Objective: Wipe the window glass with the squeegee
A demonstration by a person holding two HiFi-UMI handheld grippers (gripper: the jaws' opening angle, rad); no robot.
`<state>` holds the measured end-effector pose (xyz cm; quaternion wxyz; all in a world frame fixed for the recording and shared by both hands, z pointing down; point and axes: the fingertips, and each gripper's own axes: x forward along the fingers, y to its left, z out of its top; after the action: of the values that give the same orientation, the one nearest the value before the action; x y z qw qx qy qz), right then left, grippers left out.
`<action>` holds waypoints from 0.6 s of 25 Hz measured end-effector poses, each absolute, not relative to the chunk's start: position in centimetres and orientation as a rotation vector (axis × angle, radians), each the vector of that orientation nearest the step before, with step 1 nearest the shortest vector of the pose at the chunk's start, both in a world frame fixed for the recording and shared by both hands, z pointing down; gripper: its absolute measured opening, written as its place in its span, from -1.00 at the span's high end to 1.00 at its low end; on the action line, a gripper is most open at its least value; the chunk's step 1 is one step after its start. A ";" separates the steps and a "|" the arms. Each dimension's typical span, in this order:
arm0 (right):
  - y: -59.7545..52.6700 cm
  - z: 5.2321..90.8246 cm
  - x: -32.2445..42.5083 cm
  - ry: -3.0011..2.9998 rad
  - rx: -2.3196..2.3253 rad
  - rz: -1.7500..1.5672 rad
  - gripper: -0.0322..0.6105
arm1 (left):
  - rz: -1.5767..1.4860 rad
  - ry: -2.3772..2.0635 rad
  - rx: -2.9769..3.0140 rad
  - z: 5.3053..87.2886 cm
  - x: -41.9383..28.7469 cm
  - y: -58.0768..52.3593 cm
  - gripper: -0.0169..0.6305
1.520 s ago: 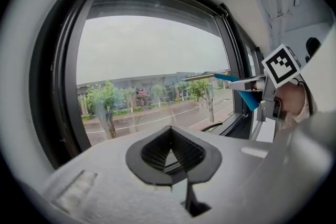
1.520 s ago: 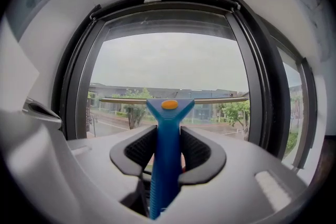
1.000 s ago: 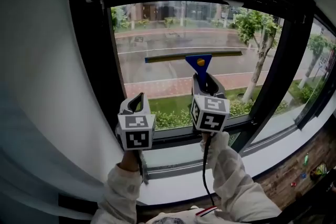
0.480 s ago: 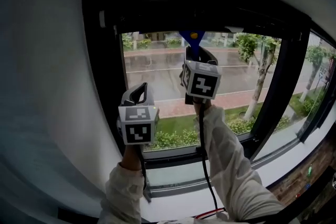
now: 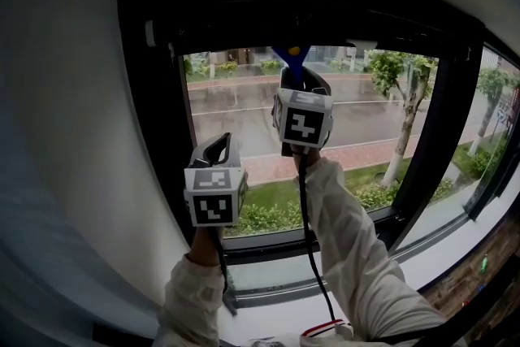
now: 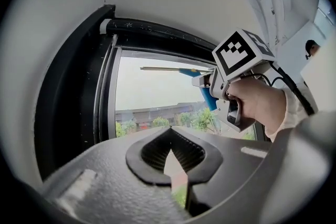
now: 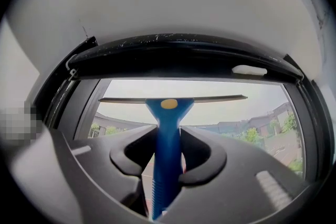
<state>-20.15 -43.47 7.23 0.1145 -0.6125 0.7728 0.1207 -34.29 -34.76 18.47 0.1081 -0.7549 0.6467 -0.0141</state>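
The squeegee (image 7: 167,139) has a blue handle with a yellow dot and a long thin blade (image 7: 210,97). My right gripper (image 7: 167,165) is shut on its handle and holds it upright. The blade lies level against the window glass (image 7: 252,107), just under the black top frame (image 7: 178,60). In the head view only the handle top (image 5: 292,54) shows above the right gripper (image 5: 298,85); the blade is hidden there. My left gripper (image 5: 214,152) is lower and to the left, shut on nothing, in front of the glass (image 5: 244,122). It sees the squeegee (image 6: 178,69) from the side.
A thick black window frame (image 5: 154,134) surrounds the pane, with a white wall (image 5: 73,175) to its left. A black mullion (image 5: 439,134) separates a second pane on the right. The light sill (image 5: 268,288) runs below. Outside are a wet road, trees and hedges.
My right gripper has carried the squeegee up from the middle of the pane to its top edge. The left gripper has stayed about where it was.
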 end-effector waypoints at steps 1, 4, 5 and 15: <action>-43.5 7.5 -20.2 2.268 -1.795 0.352 0.46 | -0.046 1.904 -2.226 18.8 -34.2 -34.9 0.95; -43.6 8.5 -20.2 2.277 -1.791 0.346 0.46 | -0.058 1.907 -2.239 19.7 -34.0 -35.1 0.95; -43.6 8.8 -20.2 2.276 -1.788 0.350 0.46 | -0.062 1.910 -2.244 20.1 -33.9 -35.2 0.95; -43.4 13.3 -20.6 2.307 -1.751 0.338 0.46 | -0.149 1.952 -2.301 25.2 -33.5 -35.7 0.95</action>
<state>-20.62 -43.38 13.31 0.1126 -0.5968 0.7861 0.1150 -33.50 -35.70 25.24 0.0600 -0.7603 0.6450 -0.0492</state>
